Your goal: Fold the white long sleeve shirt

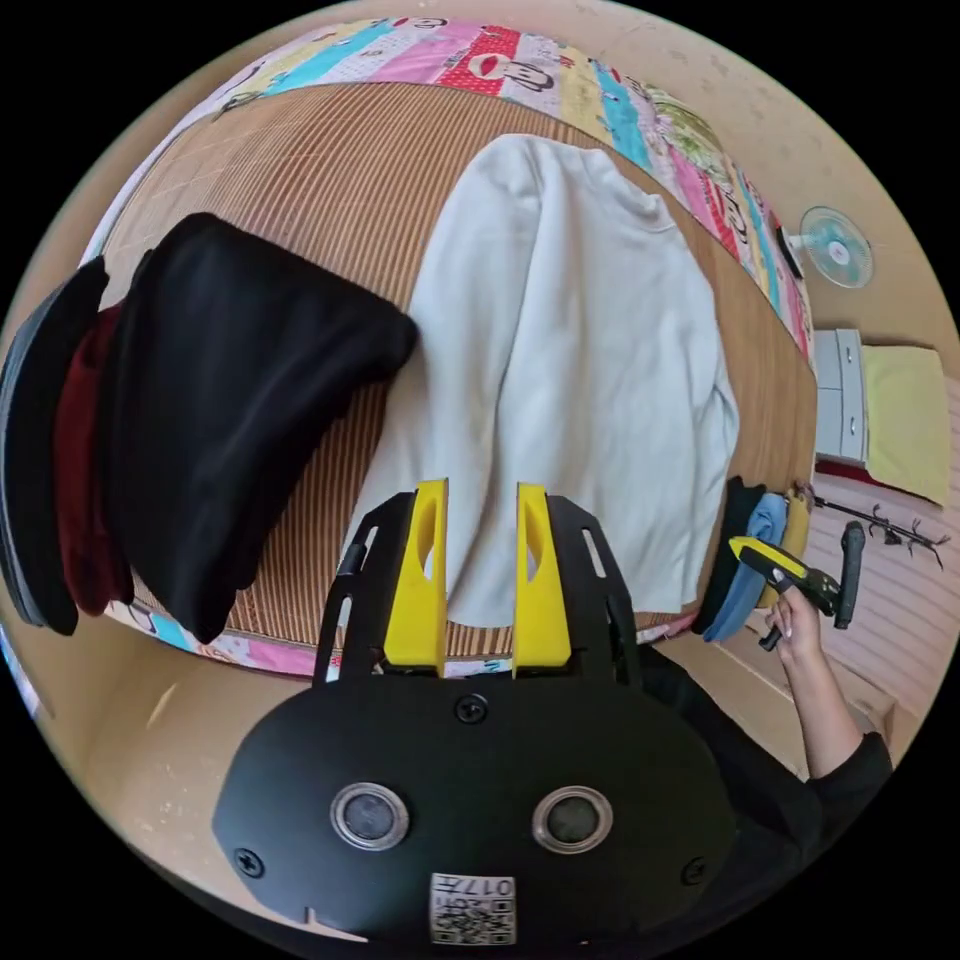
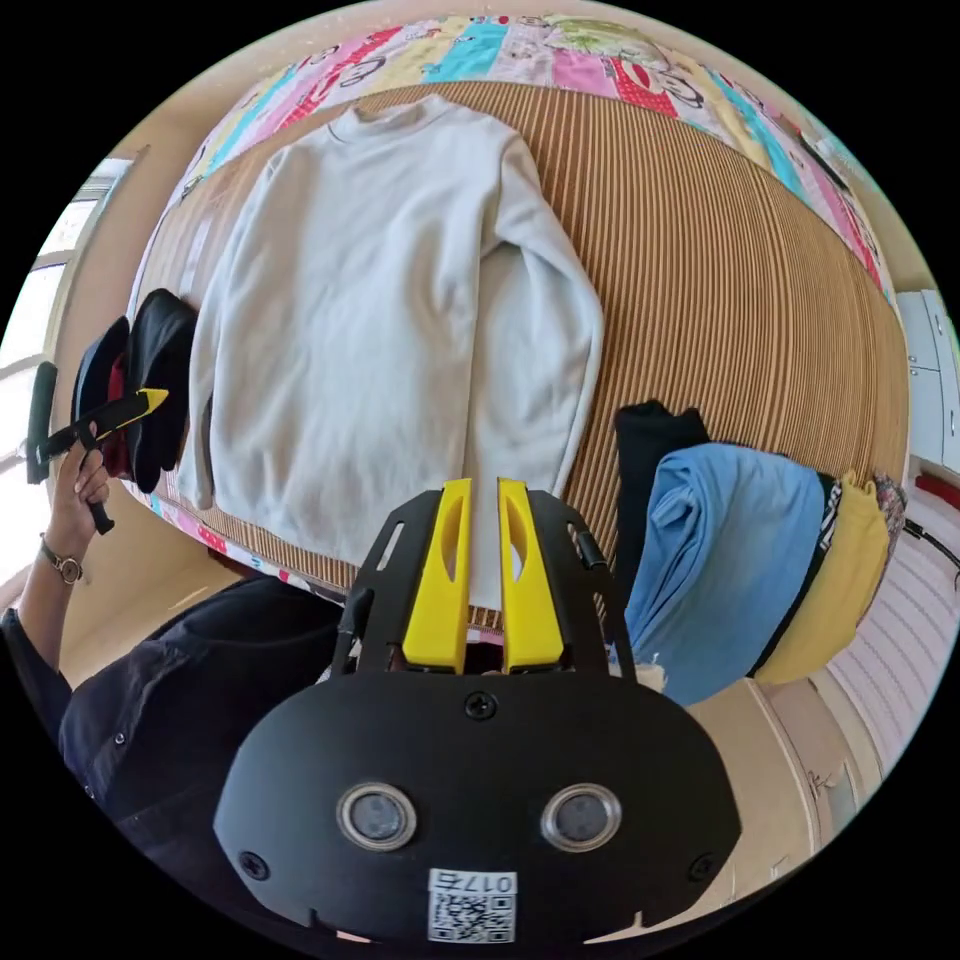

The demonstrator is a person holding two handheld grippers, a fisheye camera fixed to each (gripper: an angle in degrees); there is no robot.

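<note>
Hardly anything here can be read: the one bit of print is a small white sticker (image 1: 473, 908) on the black housing of the left gripper (image 1: 482, 490), with a square code and a short row of characters above it, and a matching sticker (image 2: 472, 905) sits on the right gripper (image 2: 485, 485). The patchwork sheet (image 1: 480, 55) around the mat carries cartoon faces, but I can make out no words on it. In the right gripper view a dark band with pale marks (image 2: 826, 530) shows in the folded pile, too small to tell
</note>
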